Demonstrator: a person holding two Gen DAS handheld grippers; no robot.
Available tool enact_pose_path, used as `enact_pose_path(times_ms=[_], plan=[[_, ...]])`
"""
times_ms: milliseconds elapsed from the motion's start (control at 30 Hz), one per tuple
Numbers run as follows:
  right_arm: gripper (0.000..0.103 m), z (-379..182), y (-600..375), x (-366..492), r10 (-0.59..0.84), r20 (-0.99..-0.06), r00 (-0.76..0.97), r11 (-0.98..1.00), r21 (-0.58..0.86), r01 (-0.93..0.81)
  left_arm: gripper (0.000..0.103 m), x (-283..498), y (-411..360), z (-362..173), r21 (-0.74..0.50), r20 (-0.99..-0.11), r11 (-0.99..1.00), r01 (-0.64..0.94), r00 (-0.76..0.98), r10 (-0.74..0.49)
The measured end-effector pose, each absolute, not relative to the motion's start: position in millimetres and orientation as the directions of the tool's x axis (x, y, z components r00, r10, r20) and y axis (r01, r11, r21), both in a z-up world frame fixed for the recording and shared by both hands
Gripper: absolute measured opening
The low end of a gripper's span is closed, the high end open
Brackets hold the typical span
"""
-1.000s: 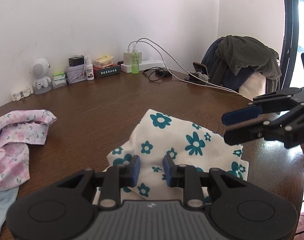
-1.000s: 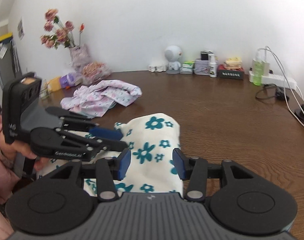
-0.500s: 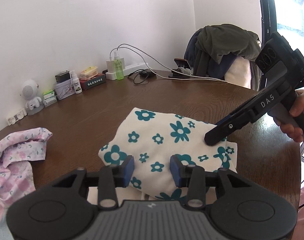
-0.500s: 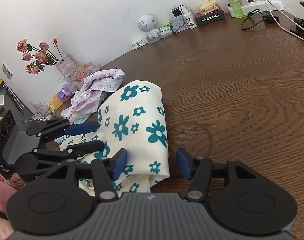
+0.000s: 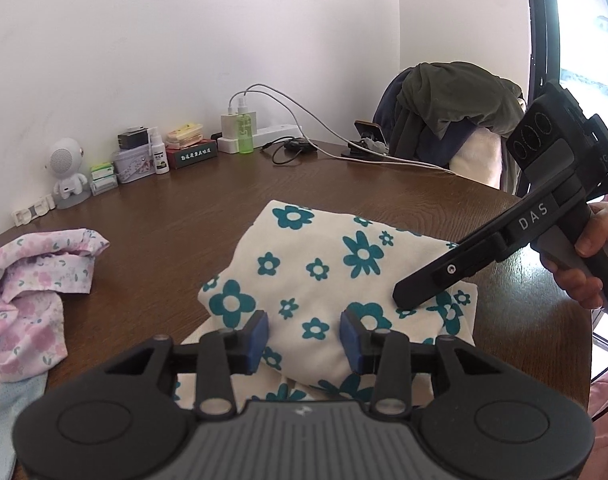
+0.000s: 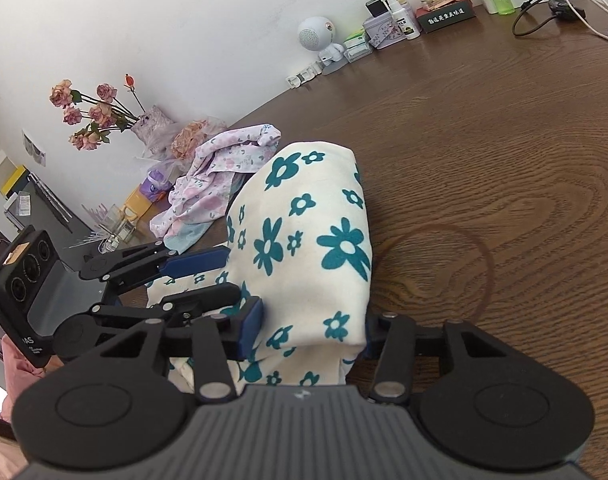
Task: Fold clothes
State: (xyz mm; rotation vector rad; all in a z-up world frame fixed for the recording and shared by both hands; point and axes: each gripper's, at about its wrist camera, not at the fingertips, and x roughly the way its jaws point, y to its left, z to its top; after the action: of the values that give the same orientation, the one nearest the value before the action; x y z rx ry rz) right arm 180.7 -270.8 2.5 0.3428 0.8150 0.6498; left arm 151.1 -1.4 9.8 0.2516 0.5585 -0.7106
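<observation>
Since a second ago the right gripper (image 6: 310, 330) has swung from level in the air down onto the cream garment with teal flowers (image 5: 336, 280), and the left gripper's (image 5: 304, 338) blue pads have drawn wider apart. That garment lies folded on the brown wooden table (image 5: 176, 216), in front of both tools. In the left wrist view the left fingers stand spread, with the near fold of the cloth lying between the two pads (image 5: 255, 340); nothing is pinched. In the right wrist view the right fingers are also spread, straddling the garment's thick folded end: the left pad (image 6: 251, 330) is beside the cloth, while the other is mostly hidden behind the fold. From the left camera the right tool's dark tip rests on the garment's right side. A crumpled pink floral garment (image 5: 28, 292) lies well apart, toward the table's left edge.
</observation>
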Motion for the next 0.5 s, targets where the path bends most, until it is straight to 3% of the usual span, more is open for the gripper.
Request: enact_pose_path(times_ms=[67, 167, 233, 400, 500], plan=[[0.024, 10.6, -267.6, 176.4, 0.622, -0.573, 0.534, 0.783, 0.457, -0.422, 0.039, 149.9, -0.5, 9.7, 0.030, -0.560, 0.741, 0.671, 0.625, -0.544], [0.016, 22.7, -262.8, 169.9, 0.574, -0.587, 0.571, 0.817, 0.362, -0.449, 0.040, 150.0, -2.5, 12.1, 0.020, -0.558, 0.749, 0.662, 0.629, -0.541], [0.015, 30.7, -259.6, 165.6, 0.541, -0.592, 0.597, 0.835, 0.296, -0.463, 0.045, 149.4, -5.4, 16.2, 0.018, -0.560, 0.752, 0.659, 0.630, -0.538], [0.015, 51.1, -251.6, 154.7, 0.456, -0.594, 0.662, 0.865, 0.122, -0.487, 0.046, 140.9, -11.6, 22.0, 0.065, -0.562, 0.733, 0.677, 0.632, -0.534], [0.015, 68.7, -245.0, 143.2, 0.355, -0.598, 0.718, 0.856, -0.100, -0.507, 0.045, 138.7, -14.3, 19.0, 0.064, -0.565, 0.724, 0.687, 0.623, -0.541]])
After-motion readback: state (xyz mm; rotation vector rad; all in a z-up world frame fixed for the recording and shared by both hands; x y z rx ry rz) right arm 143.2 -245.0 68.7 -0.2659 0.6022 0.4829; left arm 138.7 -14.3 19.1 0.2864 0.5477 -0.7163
